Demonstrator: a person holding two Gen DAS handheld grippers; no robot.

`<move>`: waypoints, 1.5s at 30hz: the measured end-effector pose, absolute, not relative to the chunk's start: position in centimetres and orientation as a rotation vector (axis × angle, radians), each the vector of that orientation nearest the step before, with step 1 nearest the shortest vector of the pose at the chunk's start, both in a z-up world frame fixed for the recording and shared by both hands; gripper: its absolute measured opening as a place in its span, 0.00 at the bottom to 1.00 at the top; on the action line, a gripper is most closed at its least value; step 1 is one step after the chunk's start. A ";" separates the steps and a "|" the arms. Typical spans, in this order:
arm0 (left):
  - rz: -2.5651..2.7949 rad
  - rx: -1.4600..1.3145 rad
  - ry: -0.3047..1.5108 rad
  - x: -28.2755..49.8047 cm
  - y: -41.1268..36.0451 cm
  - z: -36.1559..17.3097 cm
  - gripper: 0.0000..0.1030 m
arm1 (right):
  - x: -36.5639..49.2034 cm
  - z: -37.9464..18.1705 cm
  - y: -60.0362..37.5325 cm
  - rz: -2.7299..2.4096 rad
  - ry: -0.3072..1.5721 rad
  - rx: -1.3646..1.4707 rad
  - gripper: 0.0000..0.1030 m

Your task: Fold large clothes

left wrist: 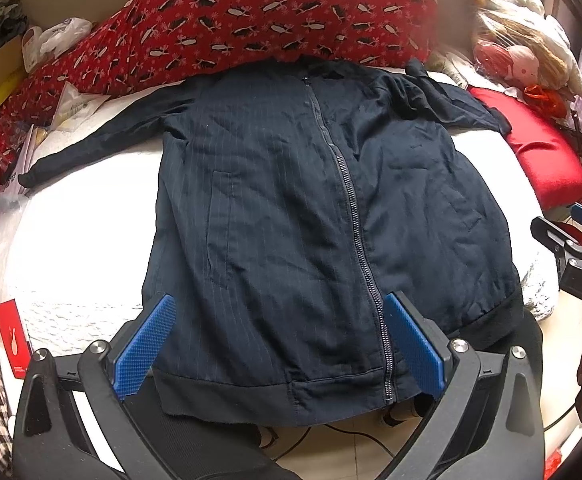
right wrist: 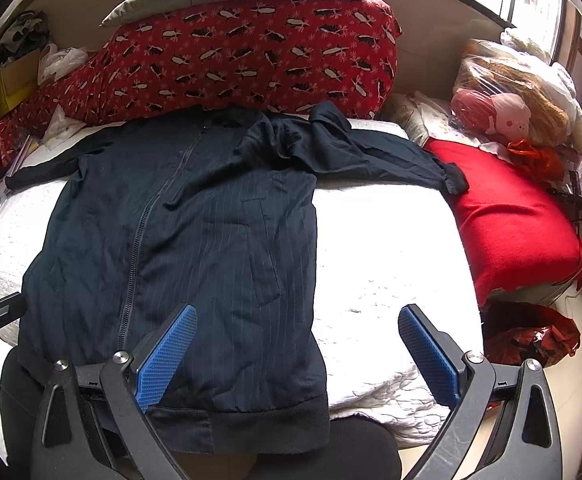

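The left gripper [left wrist: 279,344] hovers wide open over the hem of the dark pinstriped jacket [left wrist: 291,200], gripping nothing; the right gripper [right wrist: 297,354] gapes equally wide and empty above the hem's right corner; the jacket lies zipped, front up, on the white bedspread [right wrist: 391,260], sleeves spread, collar against the red patterned quilt [right wrist: 231,60].

Your left gripper [left wrist: 277,344] hangs near, jaws spread wide, gripping nothing. Your right gripper [right wrist: 297,354] sits level to its right, equally wide, also empty.
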State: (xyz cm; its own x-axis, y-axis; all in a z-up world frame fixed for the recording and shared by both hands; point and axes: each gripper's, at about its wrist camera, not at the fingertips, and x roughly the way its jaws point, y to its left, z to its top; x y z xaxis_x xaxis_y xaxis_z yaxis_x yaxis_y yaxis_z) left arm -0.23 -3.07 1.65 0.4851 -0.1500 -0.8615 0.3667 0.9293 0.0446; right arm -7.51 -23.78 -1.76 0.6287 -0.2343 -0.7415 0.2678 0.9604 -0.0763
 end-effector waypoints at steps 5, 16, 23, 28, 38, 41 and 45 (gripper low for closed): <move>-0.316 0.220 1.030 -0.1 -2.6 1.5 1.00 | -7.5 -1.7 -23.8 -0.289 0.840 0.038 0.98; -0.295 0.198 1.049 0.5 -1.7 1.0 1.00 | -7.2 -1.8 -23.7 -0.283 0.837 0.033 0.98; -0.286 0.204 1.060 0.9 -1.9 0.5 1.00 | -6.9 -1.9 -23.7 -0.283 0.840 0.035 0.98; -0.277 0.209 1.065 1.2 -1.8 0.2 1.00 | -6.6 -2.2 -23.9 -0.281 0.845 0.039 0.98; -0.215 0.224 1.108 3.3 0.6 -1.7 1.00 | -4.7 -7.3 -27.4 -0.327 1.002 0.133 0.98; -0.137 0.194 1.180 5.0 3.5 -3.9 1.00 | -4.5 -9.9 -28.4 -0.321 1.089 0.170 0.98; -0.063 0.133 1.344 6.6 7.2 -8.4 1.00 | -4.5 -12.8 -29.7 -0.230 1.179 0.315 0.86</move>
State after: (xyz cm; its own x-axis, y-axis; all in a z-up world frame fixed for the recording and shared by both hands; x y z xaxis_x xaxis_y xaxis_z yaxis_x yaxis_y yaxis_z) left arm 6.59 7.17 -8.41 0.2246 0.0311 -0.9740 0.1219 0.9907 0.0597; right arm -4.54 -29.69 -12.84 0.3666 -0.0127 -0.9303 0.3384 0.9333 0.1206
